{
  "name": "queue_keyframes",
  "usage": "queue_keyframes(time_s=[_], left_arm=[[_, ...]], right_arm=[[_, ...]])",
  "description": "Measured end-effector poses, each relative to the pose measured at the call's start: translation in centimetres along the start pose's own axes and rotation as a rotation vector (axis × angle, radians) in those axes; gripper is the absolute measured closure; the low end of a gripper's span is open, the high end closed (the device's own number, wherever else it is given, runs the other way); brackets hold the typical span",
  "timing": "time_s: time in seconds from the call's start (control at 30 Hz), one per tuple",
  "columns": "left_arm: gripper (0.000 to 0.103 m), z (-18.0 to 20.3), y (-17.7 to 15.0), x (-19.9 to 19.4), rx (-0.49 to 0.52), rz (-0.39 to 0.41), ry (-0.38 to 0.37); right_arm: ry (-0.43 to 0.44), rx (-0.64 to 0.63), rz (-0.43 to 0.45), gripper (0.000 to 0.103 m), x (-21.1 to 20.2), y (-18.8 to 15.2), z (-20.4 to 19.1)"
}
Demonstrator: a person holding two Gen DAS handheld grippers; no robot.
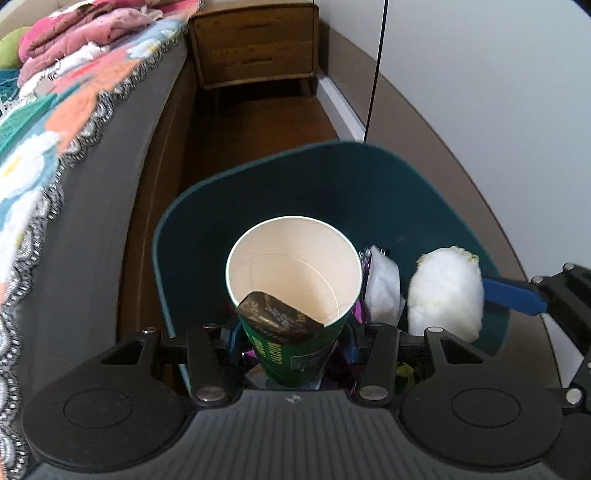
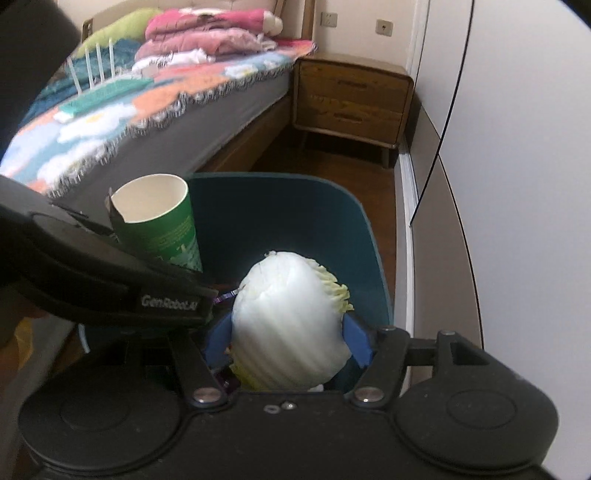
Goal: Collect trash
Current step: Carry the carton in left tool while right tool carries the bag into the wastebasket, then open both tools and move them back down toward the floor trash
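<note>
A dark teal bin (image 1: pixel 332 173) stands on the floor beside the bed. My left gripper (image 1: pixel 291 343) is shut on a green paper cup (image 1: pixel 293 266) with a torn rim, held upright over the bin's near left side. My right gripper (image 2: pixel 288 343) is shut on a pale cabbage piece (image 2: pixel 291 317), which hangs over the bin (image 2: pixel 295 206) on the right. In the left wrist view the cabbage (image 1: pixel 445 291) shows with one blue finger (image 1: pixel 513 295) behind it. The cup (image 2: pixel 162 229) also shows in the right wrist view. A white wrapper (image 1: pixel 384 288) and purple wrappers lie inside the bin.
A bed with a colourful crocheted blanket (image 2: pixel 147 103) and folded clothes (image 2: pixel 207 33) runs along the left. A wooden nightstand (image 2: pixel 351 103) stands beyond the bin. A pale wall (image 2: pixel 517 184) closes the right side, with a narrow strip of wooden floor (image 1: pixel 258 122) between.
</note>
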State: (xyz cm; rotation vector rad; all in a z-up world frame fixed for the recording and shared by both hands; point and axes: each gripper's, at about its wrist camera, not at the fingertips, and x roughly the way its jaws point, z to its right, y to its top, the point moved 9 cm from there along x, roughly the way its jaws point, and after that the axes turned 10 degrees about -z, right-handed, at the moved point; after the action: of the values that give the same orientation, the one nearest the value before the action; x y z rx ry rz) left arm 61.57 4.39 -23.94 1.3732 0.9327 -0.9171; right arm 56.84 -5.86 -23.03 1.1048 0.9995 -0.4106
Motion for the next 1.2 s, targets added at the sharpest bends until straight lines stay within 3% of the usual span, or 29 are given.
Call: queue_keyframes(time_s=[0.2,0.3,0.43,0.5,0.63,0.83,1.2], left_arm=[[0.054,0.0,-0.6,2.3,0.003,-0.024,-0.003],[0.054,0.0,-0.8,2.6,0.012,-0.020,0.018],[0.042,0.0,-1.2,2.2,0.001,-0.025,0.011],[0.042,0.1,-1.3,1.4,-0.003,-0.016,0.004],[0.040,0.4,-1.7,-1.1,0.010,0.011,0.000],[0.037,1.6,-2.8,-6.1,0.049,0.054,0.007],[0.037,2.8,-7.7,-15.1,0.093,0.102,0.014]], right_arm=[[0.014,-0.020,-0.009,0.037,0.7,-0.8,0.2],[0.013,-0.036,-0.005,0.030,0.4,-1.1,0.1],[0.010,-0.039,0.004,0.030,-0.7,-1.5,0.3],[0.022,-0.033,0.008,0.030,-1.6,-1.7,0.3],[0.031,-0.022,0.018,0.024,-4.0,-2.1,0.3],[0.033,0.011,0.037,0.024,-8.4,-3.0,0.2],[0.047,0.043,0.068,0.017,-16.3,-4.8,-0.1]])
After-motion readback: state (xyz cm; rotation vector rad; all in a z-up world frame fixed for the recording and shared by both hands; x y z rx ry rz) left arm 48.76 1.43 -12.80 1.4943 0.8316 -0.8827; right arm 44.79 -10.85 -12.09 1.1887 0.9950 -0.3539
